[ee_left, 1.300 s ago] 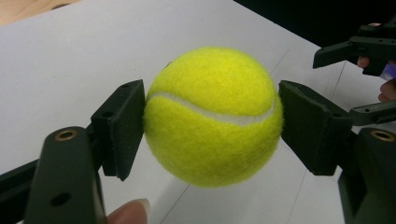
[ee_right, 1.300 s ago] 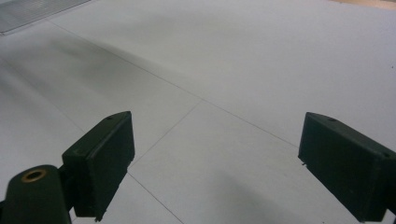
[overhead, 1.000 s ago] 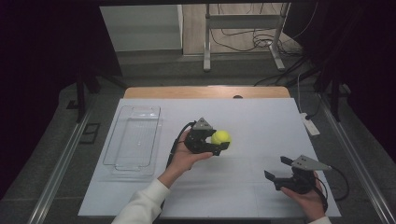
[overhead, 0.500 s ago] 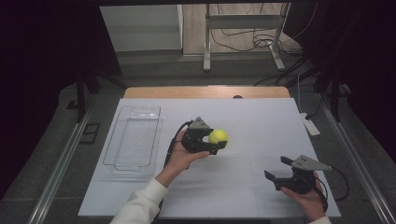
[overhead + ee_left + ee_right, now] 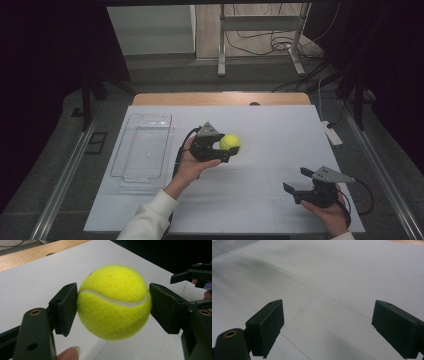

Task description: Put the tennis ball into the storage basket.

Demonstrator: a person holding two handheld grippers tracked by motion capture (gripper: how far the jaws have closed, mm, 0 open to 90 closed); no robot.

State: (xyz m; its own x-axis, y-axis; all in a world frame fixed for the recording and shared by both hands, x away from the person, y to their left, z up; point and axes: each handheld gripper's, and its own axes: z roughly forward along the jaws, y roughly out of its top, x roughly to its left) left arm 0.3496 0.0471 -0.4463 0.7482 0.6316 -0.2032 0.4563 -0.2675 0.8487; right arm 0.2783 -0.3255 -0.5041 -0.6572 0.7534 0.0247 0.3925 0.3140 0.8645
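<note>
A yellow tennis ball (image 5: 230, 143) is clamped in my left gripper (image 5: 226, 146), held in the air above the middle of the white table (image 5: 280, 125). In the left gripper view both black pads press the sides of the ball (image 5: 114, 302), and the table lies below it. My right gripper (image 5: 296, 181) rests low at the front right of the table. Its jaws stand wide open, and in the right gripper view nothing lies between its pads (image 5: 267, 325).
A clear plastic tray (image 5: 145, 147) lies on the left part of the table, a short way left of the ball. A white power strip (image 5: 332, 133) sits at the right edge. Beyond the table stand a metal frame and cables on the floor.
My left gripper with the ball has shifted slightly to the left, toward the tray. The right gripper has stayed in place.
</note>
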